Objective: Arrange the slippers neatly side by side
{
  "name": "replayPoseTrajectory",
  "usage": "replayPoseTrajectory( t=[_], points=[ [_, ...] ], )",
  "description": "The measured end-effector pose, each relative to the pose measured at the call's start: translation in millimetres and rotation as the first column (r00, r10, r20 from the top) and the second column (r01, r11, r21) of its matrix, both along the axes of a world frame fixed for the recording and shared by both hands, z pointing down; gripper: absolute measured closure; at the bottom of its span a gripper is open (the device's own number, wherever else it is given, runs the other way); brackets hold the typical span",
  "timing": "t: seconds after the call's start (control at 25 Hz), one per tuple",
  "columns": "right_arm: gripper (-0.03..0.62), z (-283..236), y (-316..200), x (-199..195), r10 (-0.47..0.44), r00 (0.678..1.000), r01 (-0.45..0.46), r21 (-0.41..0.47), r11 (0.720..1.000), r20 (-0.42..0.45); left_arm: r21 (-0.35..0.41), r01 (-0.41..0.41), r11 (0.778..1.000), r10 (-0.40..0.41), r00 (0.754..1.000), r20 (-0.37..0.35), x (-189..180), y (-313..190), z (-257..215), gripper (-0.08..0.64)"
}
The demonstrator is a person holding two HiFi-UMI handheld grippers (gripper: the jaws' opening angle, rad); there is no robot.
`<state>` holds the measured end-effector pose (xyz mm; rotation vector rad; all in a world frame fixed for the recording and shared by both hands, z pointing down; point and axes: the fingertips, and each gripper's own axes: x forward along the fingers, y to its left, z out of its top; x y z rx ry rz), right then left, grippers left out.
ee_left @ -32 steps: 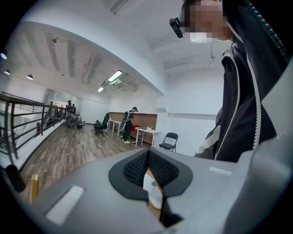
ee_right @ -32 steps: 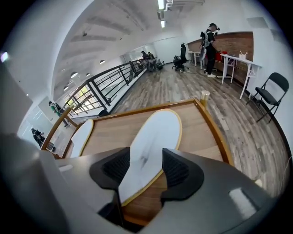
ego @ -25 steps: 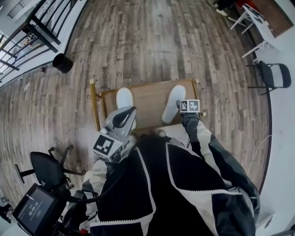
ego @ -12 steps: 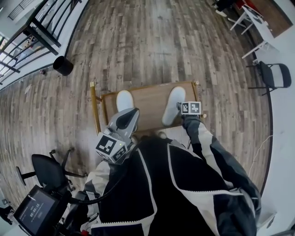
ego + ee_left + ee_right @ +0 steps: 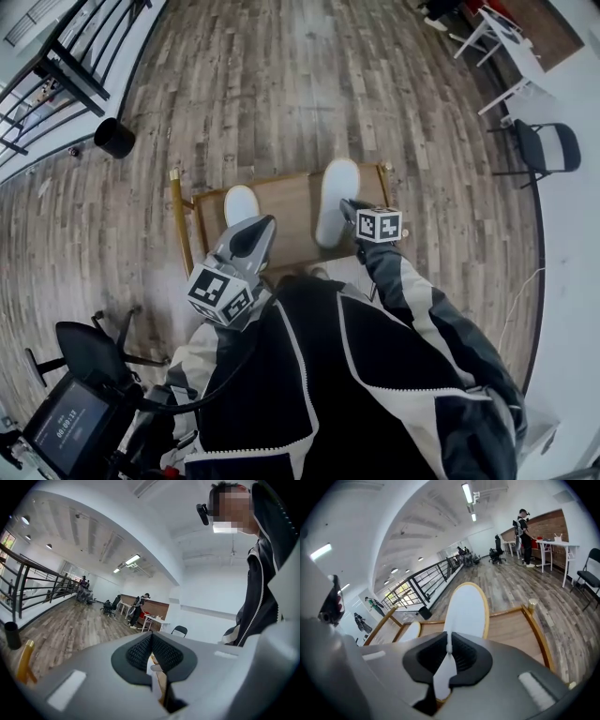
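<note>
Two white slippers are on a low wooden table. The left slipper lies flat, partly hidden behind my left gripper, which points level over it with its pads shut and nothing between them. My right gripper has just been closing and is shut on the heel rim of the right slipper. In the right gripper view that tan-edged slipper hangs off the wooden table, toe pointing away, with the other slipper to its left.
The table has raised corner posts. On the plank floor, a black bin stands at far left by a railing. A folding chair and white table are at the right. A monitor sits at lower left.
The right gripper has risen with the right slipper, which now sits farther away and a little left in the head view. The left gripper has hardly moved.
</note>
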<state>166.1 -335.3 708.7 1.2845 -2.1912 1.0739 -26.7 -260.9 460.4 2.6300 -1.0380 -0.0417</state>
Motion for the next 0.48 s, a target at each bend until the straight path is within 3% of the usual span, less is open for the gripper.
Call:
replayPoseTrajectory(
  t=[0.2, 0.36, 0.48],
  points=[
    [0.568, -88, 9, -40, -0.116, 0.991, 0.101, 0.208, 0.973, 0.060, -0.023, -0.001, 1.000, 0.001, 1.000, -0.016, -1, -6, 8, 0.541],
    [0.566, -147, 23, -63, -0.223, 0.974, 0.216, 0.385, 0.897, -0.028, -0.033, 0.006, 0.999, -0.007, 0.999, -0.031, -5, -12, 13, 0.540],
    [0.566, -184, 40, -69, -0.241, 0.970, 0.224, 0.481, 0.848, -0.027, -0.023, 0.000, 1.000, 0.000, 0.999, -0.034, -6, -10, 12, 0.541]
  ],
)
